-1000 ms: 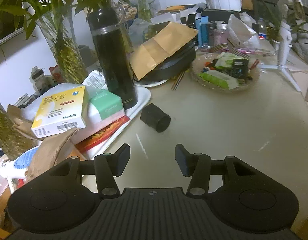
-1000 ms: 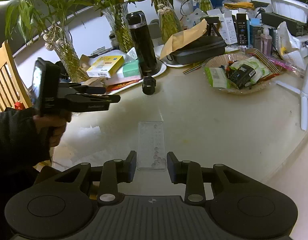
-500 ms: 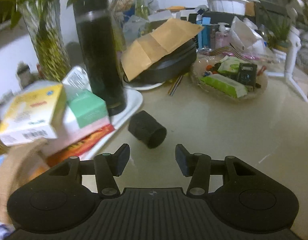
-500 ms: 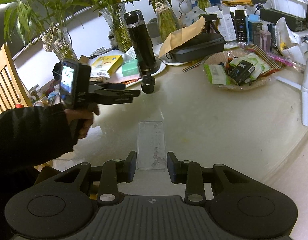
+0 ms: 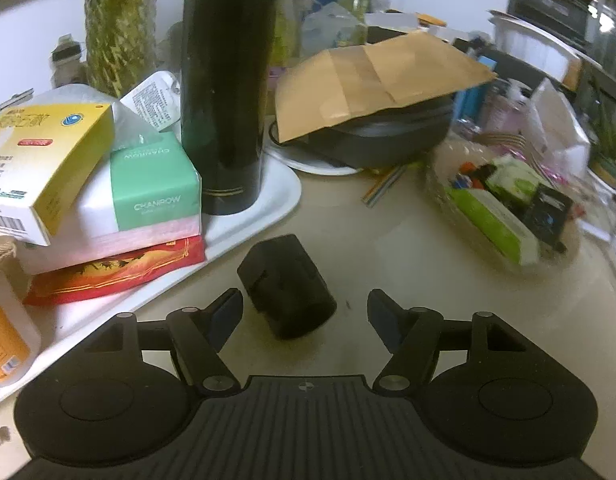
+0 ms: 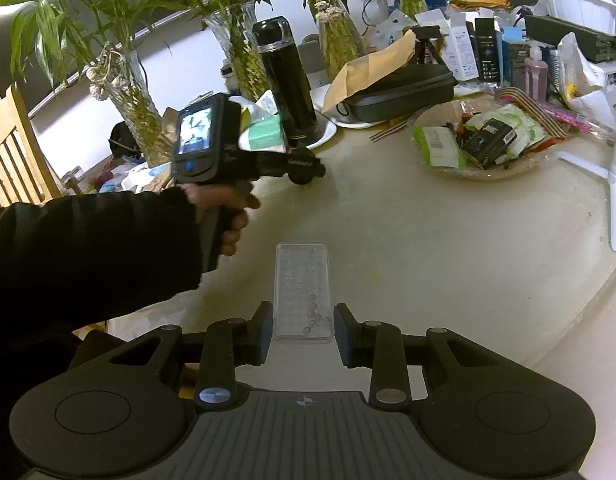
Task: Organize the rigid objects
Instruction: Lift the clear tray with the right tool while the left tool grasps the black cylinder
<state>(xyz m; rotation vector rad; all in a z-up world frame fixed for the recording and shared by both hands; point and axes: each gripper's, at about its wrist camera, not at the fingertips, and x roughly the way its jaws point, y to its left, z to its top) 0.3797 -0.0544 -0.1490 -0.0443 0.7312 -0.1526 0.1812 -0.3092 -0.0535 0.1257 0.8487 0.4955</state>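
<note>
- Cluttered round beige desk (image 6: 448,240) fills both views, crowded along its far side and bare through the middle; its curved edge drops away at lower right in the right wrist view.
- White tray (image 5: 276,196) carries a tall black steel flask (image 5: 224,92), standing upright, and a stack of a yellow carton (image 5: 40,160), a green tissue pack (image 5: 156,184) and a red packet (image 5: 116,268).
- Left gripper (image 5: 304,312), held by a person in a dark sleeve (image 6: 88,256), has just been spreading its fingers; they flank a short black cylinder (image 5: 288,288) without touching it.
- Lying on its side on the desk just off the tray's rim, the cylinder sits closer to the left finger (image 5: 224,316). An off-centre squeeze could, by this reading, nudge it into a roll toward the tray or pinch it crooked.
- Room on the tray side is tight: the rim and stack stand near that finger, and a sweep there risks toppling the flask. Bare desk to the right gives a freer path.
- Right gripper (image 6: 304,332) has its fingers drawn in on either side of a clear plastic case (image 6: 302,288) holding small beads; whether the pads press it cannot be told.
- Near the edge, that case could slide off if pushed.
</note>
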